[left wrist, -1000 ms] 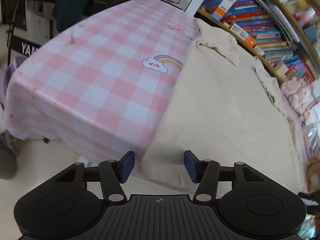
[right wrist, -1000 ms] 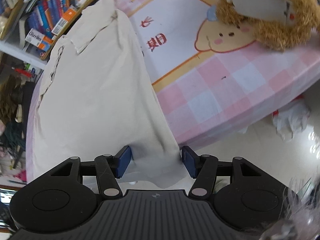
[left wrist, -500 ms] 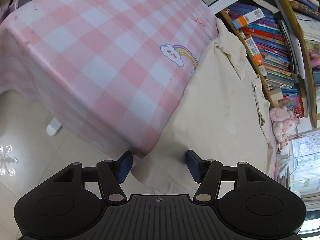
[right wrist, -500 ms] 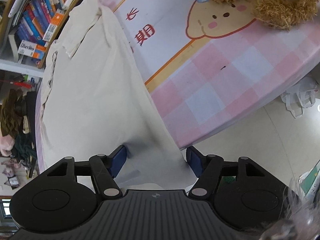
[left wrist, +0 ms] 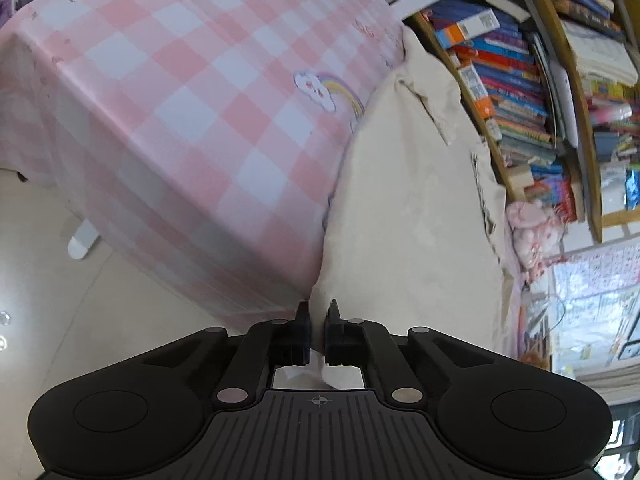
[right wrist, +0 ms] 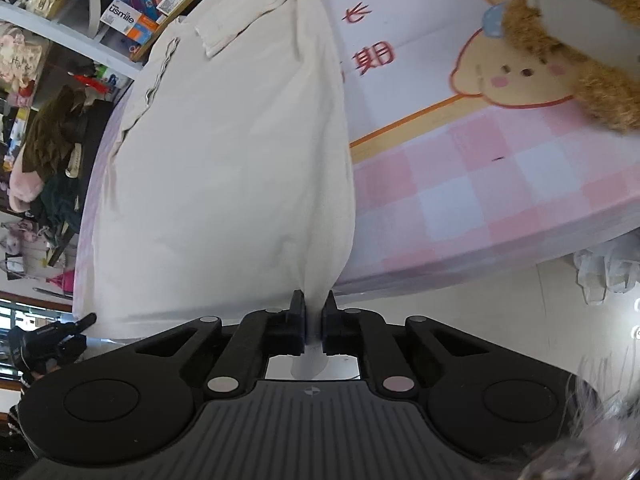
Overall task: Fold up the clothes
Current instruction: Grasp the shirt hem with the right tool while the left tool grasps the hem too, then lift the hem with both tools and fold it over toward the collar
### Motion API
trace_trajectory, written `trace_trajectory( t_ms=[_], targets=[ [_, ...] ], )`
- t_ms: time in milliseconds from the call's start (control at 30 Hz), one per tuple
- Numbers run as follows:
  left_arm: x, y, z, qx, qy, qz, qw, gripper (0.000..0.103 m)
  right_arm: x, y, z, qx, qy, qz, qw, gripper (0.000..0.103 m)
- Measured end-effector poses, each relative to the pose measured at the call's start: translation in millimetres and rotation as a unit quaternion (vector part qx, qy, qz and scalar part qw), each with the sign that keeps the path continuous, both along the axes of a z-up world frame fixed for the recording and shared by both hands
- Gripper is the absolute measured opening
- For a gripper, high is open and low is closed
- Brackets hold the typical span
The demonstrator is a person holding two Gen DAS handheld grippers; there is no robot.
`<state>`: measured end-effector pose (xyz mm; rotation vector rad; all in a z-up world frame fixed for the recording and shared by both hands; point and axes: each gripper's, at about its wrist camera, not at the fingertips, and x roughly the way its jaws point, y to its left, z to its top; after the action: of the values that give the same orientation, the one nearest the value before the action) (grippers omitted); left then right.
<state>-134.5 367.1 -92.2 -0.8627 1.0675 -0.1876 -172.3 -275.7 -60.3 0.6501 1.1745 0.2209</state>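
A cream garment [left wrist: 404, 216] lies spread lengthwise on a table under a pink checked cloth [left wrist: 192, 92], its near hem hanging over the table's front edge. My left gripper [left wrist: 318, 308] is shut on the hem's left corner, and a bit of fabric shows behind the pads. In the right wrist view the same cream garment [right wrist: 224, 160] runs away from me, and my right gripper [right wrist: 313, 300] is shut on its right hem corner. A folded sleeve [right wrist: 240, 20] lies at the far end.
Bookshelves [left wrist: 516, 80] packed with books line the table's far side. A brown plush toy [right wrist: 568, 40] sits on the pink checked cloth [right wrist: 500, 184] at the right. A pink plush [left wrist: 532, 228] lies by the shelf. A white bag [right wrist: 608, 272] sits on the pale floor.
Both grippers closed from open onto the hem corners of the garment. Both wrists rolled slightly, and the cloth now bunches between the pads.
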Motion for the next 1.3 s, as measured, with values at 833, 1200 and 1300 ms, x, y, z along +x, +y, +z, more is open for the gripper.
trace_trajectory(
  t_ms=[833,1200,1300],
  targets=[
    [-14,-14,6,0.029,0.014,-0.033,0.9990,0.005,-19,-10,-1,0.003,-0.016,0.008,1.000,0.007],
    [-55,-7,-11,-0.003,0.057,-0.053,0.9970,0.005,-63,-14,1,-0.006,0.025,0.006,1.000,0.007],
    [-65,-3,-17,-0.007,0.069,-0.056,0.9960,0.005,-75,-12,-3,-0.002,0.042,0.010,0.999,0.007]
  ],
)
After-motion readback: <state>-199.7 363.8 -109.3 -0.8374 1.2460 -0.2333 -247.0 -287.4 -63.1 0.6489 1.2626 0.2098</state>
